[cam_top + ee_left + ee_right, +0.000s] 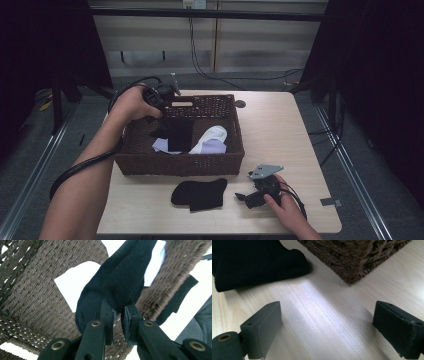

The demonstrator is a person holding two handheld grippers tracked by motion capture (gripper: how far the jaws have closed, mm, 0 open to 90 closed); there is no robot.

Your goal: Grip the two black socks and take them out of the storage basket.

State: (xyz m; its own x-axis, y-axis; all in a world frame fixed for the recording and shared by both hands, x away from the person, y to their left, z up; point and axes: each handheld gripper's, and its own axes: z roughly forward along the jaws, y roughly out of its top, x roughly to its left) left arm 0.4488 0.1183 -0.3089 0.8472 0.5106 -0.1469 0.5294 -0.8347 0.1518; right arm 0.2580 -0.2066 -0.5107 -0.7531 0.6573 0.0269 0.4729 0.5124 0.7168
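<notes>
Tongs, two: left gripper (117, 312) clamped on a black sock (120, 282) raised over the wicker basket (220, 162), probably for lifting out; right gripper (329, 330) spread wide, resting on the table (280, 130) beside a second black sock (200, 194).

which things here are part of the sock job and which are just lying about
In use, as far as the pictures suggest:
left gripper, shut on the black sock
wicker basket
black sock on the table
right gripper, open, resting on the table

Lying about:
cables on the floor
</notes>
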